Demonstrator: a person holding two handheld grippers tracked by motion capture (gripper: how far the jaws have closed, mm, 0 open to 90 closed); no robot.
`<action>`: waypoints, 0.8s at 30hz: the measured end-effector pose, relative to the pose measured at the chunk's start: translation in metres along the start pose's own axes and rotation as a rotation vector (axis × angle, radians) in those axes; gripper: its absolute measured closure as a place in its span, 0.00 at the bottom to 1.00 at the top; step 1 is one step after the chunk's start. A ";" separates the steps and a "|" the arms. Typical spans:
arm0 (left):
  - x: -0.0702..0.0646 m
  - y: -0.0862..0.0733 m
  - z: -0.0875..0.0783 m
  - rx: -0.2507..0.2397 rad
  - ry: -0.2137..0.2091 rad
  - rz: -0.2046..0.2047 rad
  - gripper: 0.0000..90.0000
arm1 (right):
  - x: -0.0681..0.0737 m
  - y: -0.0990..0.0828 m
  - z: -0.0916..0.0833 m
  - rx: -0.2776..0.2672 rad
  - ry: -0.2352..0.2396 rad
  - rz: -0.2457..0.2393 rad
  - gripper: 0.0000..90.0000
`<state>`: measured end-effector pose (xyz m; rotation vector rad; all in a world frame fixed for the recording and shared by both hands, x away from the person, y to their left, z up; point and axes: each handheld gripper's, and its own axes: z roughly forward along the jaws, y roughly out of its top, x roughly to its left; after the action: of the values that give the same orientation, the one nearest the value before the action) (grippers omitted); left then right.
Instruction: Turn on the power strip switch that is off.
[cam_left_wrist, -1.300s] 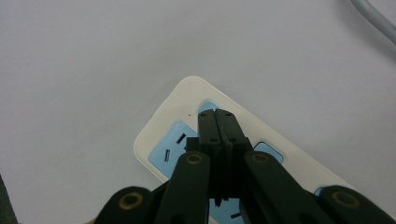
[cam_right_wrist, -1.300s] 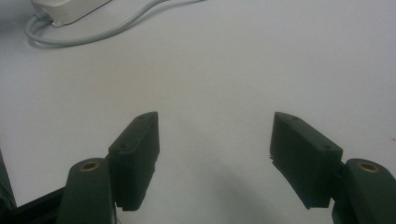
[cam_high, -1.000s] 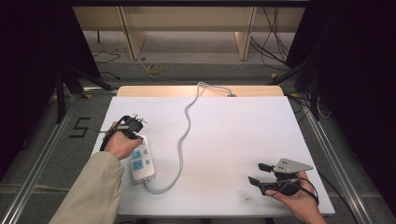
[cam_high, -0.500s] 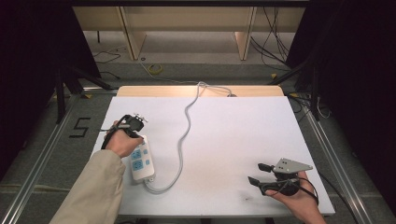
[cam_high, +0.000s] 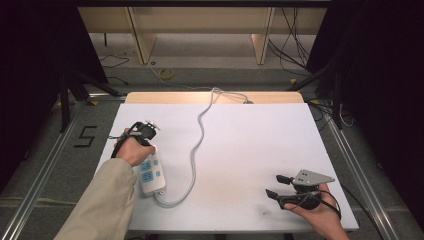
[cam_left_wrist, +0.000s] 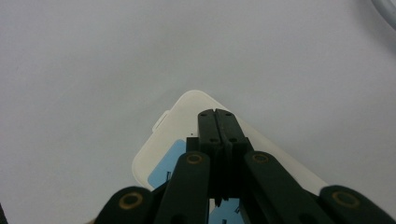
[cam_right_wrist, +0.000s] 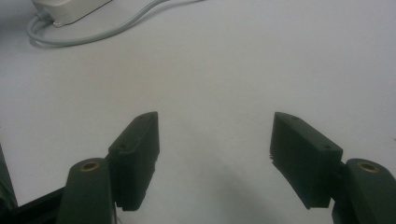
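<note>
Looks like the left gripper (cam_left_wrist: 218, 122) is poking at the power strip (cam_high: 151, 173) near the left edge of the white table (cam_high: 240, 150), so I'd press straight down and keep the strip from sliding. Its jaws are pinched together holding nothing, tips right over the strip's top face; the right gripper (cam_right_wrist: 215, 154) rests wide open and empty, well apart at the near right

Grey floor (cam_high: 45, 165), wooden shelving (cam_high: 200, 20) behind (dark surroundings).

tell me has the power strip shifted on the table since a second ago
No. The power strip lies at the same spot beside the table's left edge, under the left hand-held gripper.
</note>
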<state>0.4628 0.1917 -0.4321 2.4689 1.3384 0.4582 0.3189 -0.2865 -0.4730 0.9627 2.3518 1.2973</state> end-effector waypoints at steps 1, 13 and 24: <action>0.000 0.000 0.000 0.003 -0.001 0.002 1.00 | 0.000 0.000 0.000 -0.001 0.000 0.000 0.38; -0.001 0.002 0.002 0.005 -0.004 -0.008 1.00 | 0.000 0.000 0.000 -0.001 0.001 0.000 0.38; -0.001 0.003 0.004 0.013 -0.005 -0.010 1.00 | 0.000 0.000 0.000 0.000 0.001 -0.001 0.38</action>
<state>0.4661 0.1888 -0.4348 2.4715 1.3555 0.4417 0.3189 -0.2861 -0.4728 0.9612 2.3522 1.2977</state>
